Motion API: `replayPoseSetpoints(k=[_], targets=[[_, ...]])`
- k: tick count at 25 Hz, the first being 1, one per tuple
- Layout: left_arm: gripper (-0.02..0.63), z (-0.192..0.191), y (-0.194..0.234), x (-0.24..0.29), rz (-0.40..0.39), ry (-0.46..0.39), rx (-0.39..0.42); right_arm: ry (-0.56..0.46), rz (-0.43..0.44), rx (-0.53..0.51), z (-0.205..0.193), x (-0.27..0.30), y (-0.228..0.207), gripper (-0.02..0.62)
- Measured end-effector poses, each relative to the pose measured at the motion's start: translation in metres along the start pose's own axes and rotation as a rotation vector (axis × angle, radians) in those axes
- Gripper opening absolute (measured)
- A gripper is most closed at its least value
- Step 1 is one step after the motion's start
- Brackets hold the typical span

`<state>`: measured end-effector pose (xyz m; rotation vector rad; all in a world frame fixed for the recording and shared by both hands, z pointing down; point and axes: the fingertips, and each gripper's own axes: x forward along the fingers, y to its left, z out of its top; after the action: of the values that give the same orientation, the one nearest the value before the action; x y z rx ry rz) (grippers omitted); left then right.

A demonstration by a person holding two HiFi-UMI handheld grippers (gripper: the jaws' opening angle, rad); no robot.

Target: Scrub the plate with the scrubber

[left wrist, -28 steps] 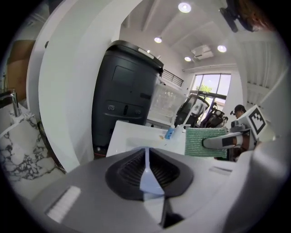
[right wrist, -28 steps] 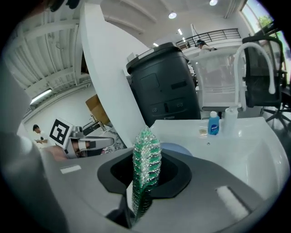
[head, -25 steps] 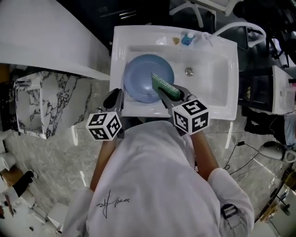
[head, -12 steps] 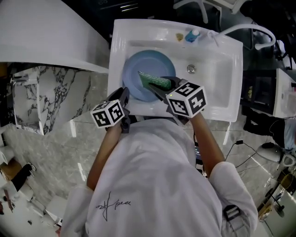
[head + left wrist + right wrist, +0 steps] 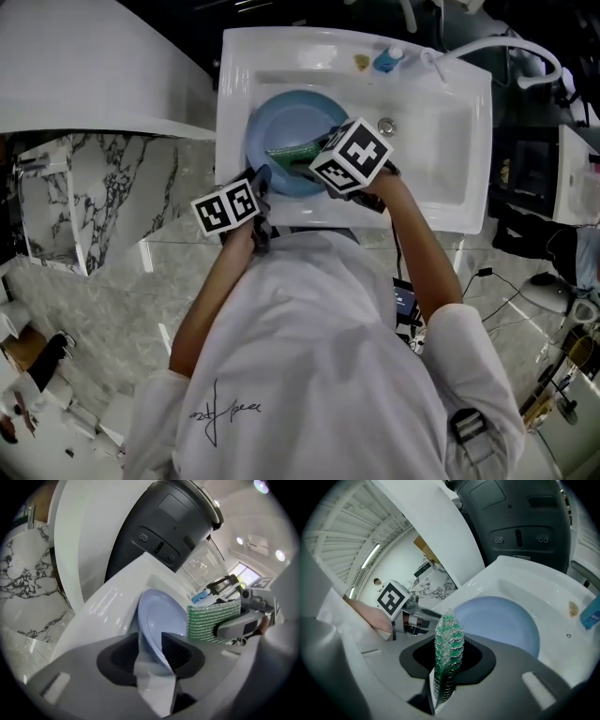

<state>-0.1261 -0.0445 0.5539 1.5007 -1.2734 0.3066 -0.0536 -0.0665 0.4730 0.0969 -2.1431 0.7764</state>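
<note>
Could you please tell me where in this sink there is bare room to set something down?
The basin's right half, from the drain to the right wall of the sink, is bare. The left half is crowded: the blue plate fills it, the right gripper holds the scrubber over it, and the left gripper, jaws opening, straddles its near rim.

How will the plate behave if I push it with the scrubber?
The plate looks stiff and glossy, so it will probably slide rather than bend on the smooth sink. Its rim sits between the left tongs, whose jaws are opening, so it's likely unclamped and may shift.
</note>
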Motion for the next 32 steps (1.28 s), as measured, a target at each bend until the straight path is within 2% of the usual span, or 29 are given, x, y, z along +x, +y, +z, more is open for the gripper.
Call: replayPoseSetpoints(k=[3, 7, 9, 14, 19, 24, 32], targets=[[0.158, 0.001, 0.002, 0.007, 0.006, 0.013, -0.041, 0.035, 0.017, 0.02, 0.002, 0.009, -0.007, 0.066], [0.158, 0.006, 0.014, 0.011, 0.078, 0.019, -0.125, 0.097, 0.017, 0.031, 0.011, 0.019, -0.016, 0.066], [0.116, 0.007, 0.019, 0.012, 0.103, 0.021, -0.161, 0.134, 0.029, 0.036, 0.014, 0.026, -0.019, 0.066], [0.095, 0.007, 0.018, 0.014, 0.116, 0.03, -0.191, 0.23, 0.121, 0.055, 0.012, 0.046, -0.014, 0.066], [0.085, 0.005, 0.018, 0.014, 0.105, 0.043, -0.21, 0.305, 0.17, 0.088, 0.009, 0.069, -0.022, 0.066], [0.084, 0.003, 0.016, 0.015, 0.08, 0.054, -0.208, 0.307, 0.213, 0.126, 0.011, 0.078, -0.031, 0.064], [0.084, 0.001, 0.016, 0.015, 0.069, 0.069, -0.2, 0.277, 0.202, 0.161, 0.015, 0.082, -0.045, 0.064]])
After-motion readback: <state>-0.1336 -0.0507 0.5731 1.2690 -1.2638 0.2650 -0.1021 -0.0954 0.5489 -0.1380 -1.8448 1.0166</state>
